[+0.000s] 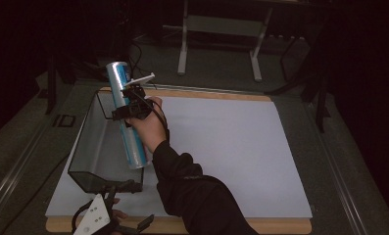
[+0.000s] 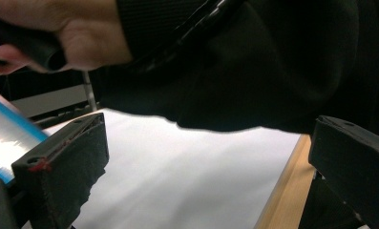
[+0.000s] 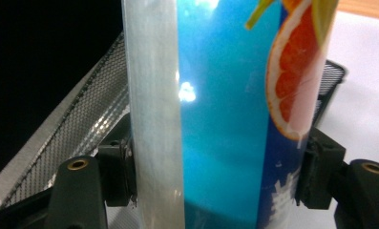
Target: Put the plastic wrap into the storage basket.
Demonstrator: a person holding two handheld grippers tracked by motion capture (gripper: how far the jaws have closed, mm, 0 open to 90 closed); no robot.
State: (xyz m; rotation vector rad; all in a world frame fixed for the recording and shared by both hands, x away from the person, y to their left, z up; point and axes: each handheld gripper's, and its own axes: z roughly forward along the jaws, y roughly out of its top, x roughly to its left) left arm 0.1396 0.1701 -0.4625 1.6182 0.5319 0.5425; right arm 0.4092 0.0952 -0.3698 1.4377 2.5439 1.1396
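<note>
A tall blue and silver can (image 1: pixel 129 132) with a grapefruit picture (image 3: pixel 215 95) is held tilted over the right wall of a black mesh basket (image 1: pixel 86 122). My right gripper (image 1: pixel 129 105) is shut on the can's middle, one pad on each side (image 3: pixel 215 176). The can's lower end is inside the basket or against its wall; I cannot tell which. My left gripper (image 1: pixel 128 205) sits at the table's front left, just in front of the basket, open with nothing between its jaws (image 2: pixel 206 157). The can's edge (image 2: pixel 5 138) shows to its left.
The basket (image 3: pixel 72 124) stands on the left part of a white mat (image 1: pixel 231 147) laid over a wooden board (image 1: pixel 280 226). The person's dark sleeve (image 2: pixel 235 62) passes above the left gripper. A metal stand (image 1: pixel 221 29) is beyond the table.
</note>
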